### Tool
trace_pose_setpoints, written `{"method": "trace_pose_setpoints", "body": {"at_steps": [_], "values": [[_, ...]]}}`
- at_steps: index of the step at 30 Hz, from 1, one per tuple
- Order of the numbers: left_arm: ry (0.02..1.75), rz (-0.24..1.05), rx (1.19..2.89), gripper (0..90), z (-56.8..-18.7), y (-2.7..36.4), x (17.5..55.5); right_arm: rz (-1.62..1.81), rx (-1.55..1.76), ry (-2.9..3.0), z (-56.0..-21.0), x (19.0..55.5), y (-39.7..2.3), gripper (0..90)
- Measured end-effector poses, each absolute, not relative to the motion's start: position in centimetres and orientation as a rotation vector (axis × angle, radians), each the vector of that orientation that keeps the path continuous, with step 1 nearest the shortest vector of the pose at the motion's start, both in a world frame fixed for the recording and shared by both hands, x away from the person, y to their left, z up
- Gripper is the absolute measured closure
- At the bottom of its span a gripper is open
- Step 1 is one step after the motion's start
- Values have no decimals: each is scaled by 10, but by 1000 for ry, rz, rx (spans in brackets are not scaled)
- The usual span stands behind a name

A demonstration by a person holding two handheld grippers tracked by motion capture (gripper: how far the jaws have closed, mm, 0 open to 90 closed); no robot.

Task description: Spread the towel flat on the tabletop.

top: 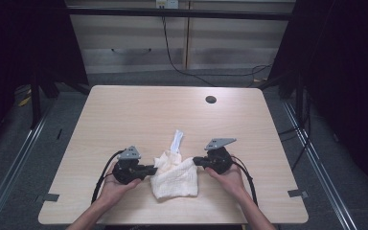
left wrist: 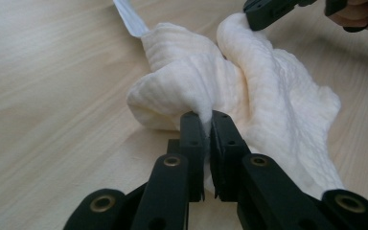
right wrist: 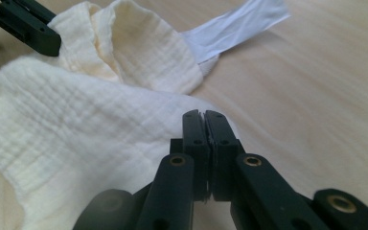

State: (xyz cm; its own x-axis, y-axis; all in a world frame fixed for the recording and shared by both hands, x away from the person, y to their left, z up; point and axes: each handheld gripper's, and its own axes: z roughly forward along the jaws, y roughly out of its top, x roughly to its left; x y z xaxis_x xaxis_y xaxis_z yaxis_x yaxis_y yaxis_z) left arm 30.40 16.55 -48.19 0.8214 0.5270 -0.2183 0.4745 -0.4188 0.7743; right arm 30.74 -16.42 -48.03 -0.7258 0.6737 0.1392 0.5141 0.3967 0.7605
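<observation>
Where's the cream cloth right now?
In the high view the cream cloth lies crumpled on the table near its front edge, between the left hand-held gripper and right hand-held gripper, each pinching one side; a white strap trails behind it.

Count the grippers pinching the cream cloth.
2. The left gripper grips the cream cloth at its left edge; the right gripper grips its upper right corner. Both have their jaws shut on it.

Honestly, nothing readable anywhere I look. No print, brand or number on the cream cloth (top: pixel 175 178) in my claws, and the white strip (top: pixel 176 141) poking out toward 12 o'clock is blank as far as I can tell.
</observation>
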Motion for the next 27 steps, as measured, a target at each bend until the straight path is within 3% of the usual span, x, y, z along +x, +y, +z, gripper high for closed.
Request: {"method": "trace_pose_setpoints", "body": {"at_steps": [9, 19, 24, 27], "values": [[770, 139, 2008, 869, -471, 178, 301, 1266, 1052, 2354, -458, 297, -177, 890], [721, 86, 2125, 816, -484, 170, 288, 1210, 1001, 2432, -467, 279, -172, 882], [728, 84, 2198, 807, -493, 162, 288, 1116, 995, 2548, -487, 276, -164, 816], [732, 79, 2204, 807, -496, 162, 290, 1159, 1019, 2510, -482, 278, -167, 737]]}}
